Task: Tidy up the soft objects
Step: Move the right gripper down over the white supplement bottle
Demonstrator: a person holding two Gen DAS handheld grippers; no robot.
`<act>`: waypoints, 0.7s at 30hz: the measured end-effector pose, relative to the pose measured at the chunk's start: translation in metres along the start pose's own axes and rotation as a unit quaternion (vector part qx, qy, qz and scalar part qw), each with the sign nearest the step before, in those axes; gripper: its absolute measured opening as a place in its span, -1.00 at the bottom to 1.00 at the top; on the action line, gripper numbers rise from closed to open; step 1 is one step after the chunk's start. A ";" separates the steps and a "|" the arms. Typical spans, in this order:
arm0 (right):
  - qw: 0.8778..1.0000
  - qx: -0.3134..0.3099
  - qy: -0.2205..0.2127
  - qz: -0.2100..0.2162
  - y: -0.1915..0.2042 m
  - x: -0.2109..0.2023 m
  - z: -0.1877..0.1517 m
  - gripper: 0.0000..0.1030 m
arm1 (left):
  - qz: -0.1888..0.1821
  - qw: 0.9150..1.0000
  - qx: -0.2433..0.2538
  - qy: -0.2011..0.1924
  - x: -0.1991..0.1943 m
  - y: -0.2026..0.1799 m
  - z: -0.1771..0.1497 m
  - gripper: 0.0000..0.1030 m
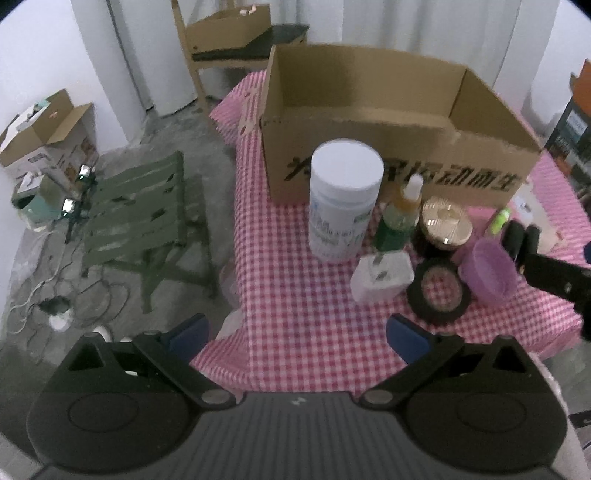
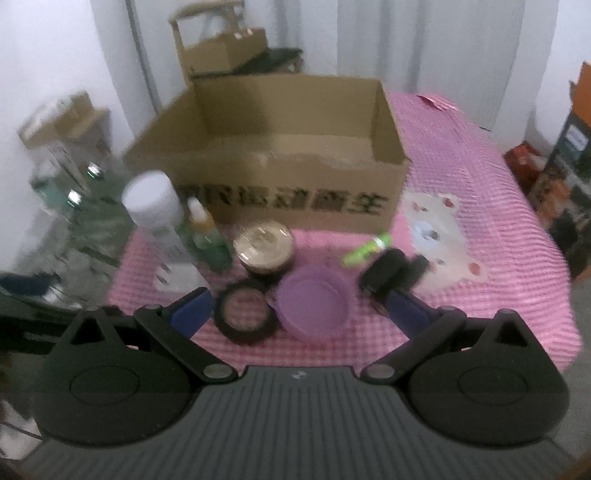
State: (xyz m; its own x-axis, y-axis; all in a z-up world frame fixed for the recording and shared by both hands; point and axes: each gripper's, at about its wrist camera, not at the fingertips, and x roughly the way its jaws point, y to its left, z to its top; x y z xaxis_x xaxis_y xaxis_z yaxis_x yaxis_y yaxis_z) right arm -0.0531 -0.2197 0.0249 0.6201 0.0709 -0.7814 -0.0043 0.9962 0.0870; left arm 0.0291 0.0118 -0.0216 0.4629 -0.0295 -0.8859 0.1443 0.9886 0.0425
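White curtains (image 1: 406, 22) line the back wall — a green slatted chair (image 1: 144, 221) stands on grey concrete floor (image 1: 207, 162), cables (image 1: 44, 295) strewn beside it.

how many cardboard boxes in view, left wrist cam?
3. A big open box on the checkered table, one on the wooden chair behind it, one open on the floor at far left. Others may be hidden.

surface: pink checked tablecloth (image 1: 295, 314) | on it: cardboard box (image 1: 388, 147), white jar (image 1: 343, 199), purple bowl (image 2: 314, 302), tape roll (image 1: 439, 288)
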 end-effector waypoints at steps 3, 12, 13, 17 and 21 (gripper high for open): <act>0.999 0.015 -0.024 0.043 -0.001 -0.004 0.009 0.98 | -0.024 0.999 0.005 -0.033 0.000 0.005 0.003 0.99; 0.988 -0.010 -0.070 0.137 0.023 -0.001 0.052 0.97 | -0.072 0.990 0.024 -0.120 0.002 0.010 0.017 0.91; 0.987 -0.016 -0.069 0.141 0.027 0.002 0.057 0.97 | -0.072 0.989 0.030 -0.125 0.004 0.009 0.020 0.90; 0.984 -0.035 -0.054 0.169 0.046 0.019 0.075 0.96 | -0.086 0.985 0.055 -0.137 0.012 0.006 0.026 0.90; 0.981 -0.059 -0.037 0.181 0.067 0.035 0.089 0.83 | -0.082 0.984 0.072 -0.141 0.020 0.002 0.032 0.78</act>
State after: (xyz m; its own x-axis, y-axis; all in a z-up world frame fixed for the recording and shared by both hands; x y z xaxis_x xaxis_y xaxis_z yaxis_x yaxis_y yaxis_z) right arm 0.0381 -0.1550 0.0580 0.6163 0.4212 -0.6654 -0.3219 0.9059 0.2752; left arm 0.0669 0.0082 -0.0248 0.6449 -0.2476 -0.7231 0.3510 0.9363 -0.0075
